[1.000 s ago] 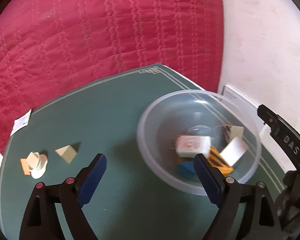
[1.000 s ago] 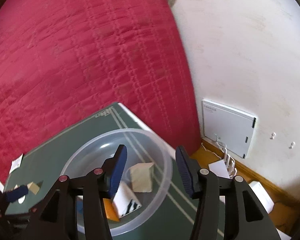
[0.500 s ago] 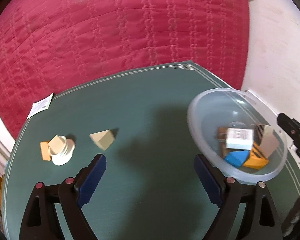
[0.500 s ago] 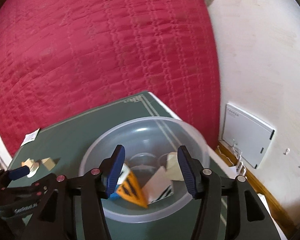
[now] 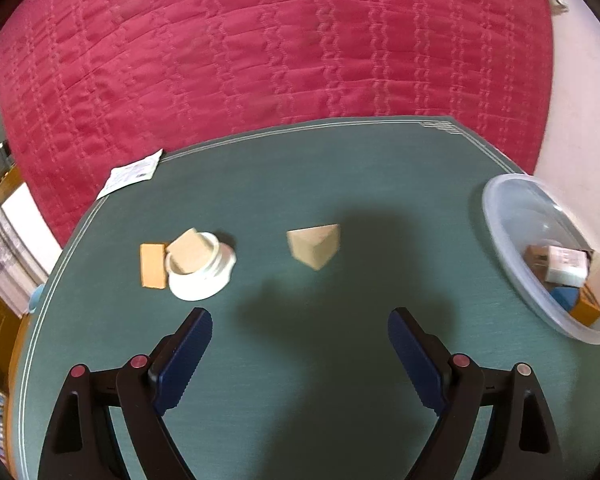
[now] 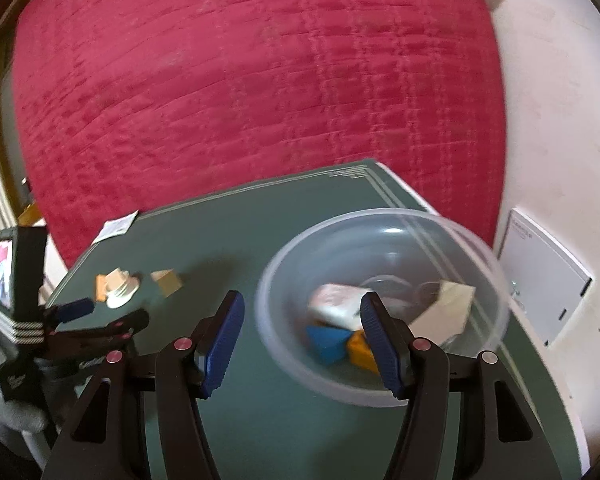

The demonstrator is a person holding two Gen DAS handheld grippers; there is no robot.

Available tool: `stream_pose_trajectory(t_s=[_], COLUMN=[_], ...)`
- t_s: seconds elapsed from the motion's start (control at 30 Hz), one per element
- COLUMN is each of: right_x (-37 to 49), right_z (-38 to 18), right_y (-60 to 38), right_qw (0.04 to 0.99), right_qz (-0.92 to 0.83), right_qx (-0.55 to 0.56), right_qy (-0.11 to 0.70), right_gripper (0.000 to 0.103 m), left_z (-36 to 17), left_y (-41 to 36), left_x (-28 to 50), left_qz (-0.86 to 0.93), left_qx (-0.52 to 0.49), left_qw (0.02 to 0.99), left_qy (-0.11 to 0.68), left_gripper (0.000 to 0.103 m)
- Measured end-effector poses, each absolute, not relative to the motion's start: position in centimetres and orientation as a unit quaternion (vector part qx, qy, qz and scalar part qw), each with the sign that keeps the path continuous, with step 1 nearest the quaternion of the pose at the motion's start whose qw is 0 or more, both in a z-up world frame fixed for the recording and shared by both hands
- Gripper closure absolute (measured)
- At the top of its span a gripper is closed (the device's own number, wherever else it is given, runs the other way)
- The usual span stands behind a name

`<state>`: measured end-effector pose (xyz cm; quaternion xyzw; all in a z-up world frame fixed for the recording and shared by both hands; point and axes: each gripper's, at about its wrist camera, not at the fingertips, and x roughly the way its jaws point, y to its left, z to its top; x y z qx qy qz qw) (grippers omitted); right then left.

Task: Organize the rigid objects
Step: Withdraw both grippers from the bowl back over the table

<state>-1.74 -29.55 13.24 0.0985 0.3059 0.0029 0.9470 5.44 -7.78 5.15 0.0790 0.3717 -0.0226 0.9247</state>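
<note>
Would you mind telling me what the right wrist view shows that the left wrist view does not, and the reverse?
Only the right wrist view shows the white wall panel and the whole left tongs from outside. Only the left wrist view shows clearly the tan block resting in the white cup. Both share the green table, the clear bowl, the wooden prism and the red quilt.

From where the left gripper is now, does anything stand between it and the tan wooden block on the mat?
Nothing visible does. The left gripper is open and empty, and only bare green mat lies between it and the tan wooden block. The white lid sits off to the left, apart.
</note>
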Motion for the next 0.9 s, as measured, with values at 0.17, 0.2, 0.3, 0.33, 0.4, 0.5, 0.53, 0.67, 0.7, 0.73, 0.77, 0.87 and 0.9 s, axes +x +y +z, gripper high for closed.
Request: stream_pose_trajectory(t_s=[0.17, 0.2, 0.3, 0.33, 0.4, 0.5, 0.53, 0.67, 0.7, 0.73, 0.77, 0.87, 0.9], right_x=[-1.2, -1.1, -0.5, -0.3, 0.0, 0.4, 0.6, 1.2, 1.5, 1.7, 1.8, 2.4, 2.6], right_z=[12.7, 12.6, 12.4, 12.4, 12.4, 12.3, 12.2, 11.4, 11.0, 10.6, 10.4, 9.6, 9.3], right_y=[-27.3, -27.0, -26.0, -25.8, -25.0, -24.3, -24.0, -22.8, -22.4, -21.9, -21.7, -20.8, -20.5], right_qw=[0.942, 0.941, 0.937, 0.936, 0.935, 0.932, 0.931, 0.926, 0.924, 0.921, 0.919, 0.914, 0.912], right_qz=[0.029, 0.032, 0.043, 0.046, 0.055, 0.067, 0.069, 0.081, 0.086, 0.090, 0.093, 0.099, 0.100], right_qx=[0.087, 0.086, 0.083, 0.081, 0.076, 0.072, 0.070, 0.068, 0.067, 0.064, 0.062, 0.055, 0.055], right_qy=[0.322, 0.326, 0.337, 0.339, 0.343, 0.349, 0.351, 0.362, 0.368, 0.374, 0.377, 0.389, 0.394], right_gripper=[0.041, 0.041, 0.041, 0.041, 0.041, 0.041, 0.041, 0.041, 0.041, 0.041, 0.041, 0.041, 0.041], left_z=[5.0, 5.0, 4.9, 4.9, 4.9, 4.9, 4.9, 4.6, 4.5, 4.4, 4.3, 3.9, 3.8], left_y=[-6.0, -5.7, -4.6, -4.2, -3.4, -2.1, -1.6, 0.3, 0.7, 1.2, 1.7, 2.6, 2.8], left_x=[5.6, 5.6, 6.0, 6.0, 6.1, 6.3, 6.3, 6.5, 6.6, 6.7, 6.8, 7.5, 7.6], left_qz=[-0.011, -0.008, 0.000, 0.003, 0.009, 0.021, 0.025, 0.041, 0.045, 0.049, 0.052, 0.059, 0.059], left_qx=[0.071, 0.070, 0.067, 0.066, 0.064, 0.056, 0.054, 0.050, 0.050, 0.049, 0.047, 0.044, 0.043], left_qw=[0.925, 0.925, 0.924, 0.924, 0.925, 0.925, 0.926, 0.925, 0.925, 0.924, 0.924, 0.921, 0.920], left_qy=[0.373, 0.374, 0.376, 0.376, 0.375, 0.374, 0.374, 0.374, 0.375, 0.375, 0.377, 0.383, 0.384], left_gripper=[0.011, 0.011, 0.011, 0.011, 0.011, 0.011, 0.011, 0.011, 0.011, 0.011, 0.011, 0.011, 0.011])
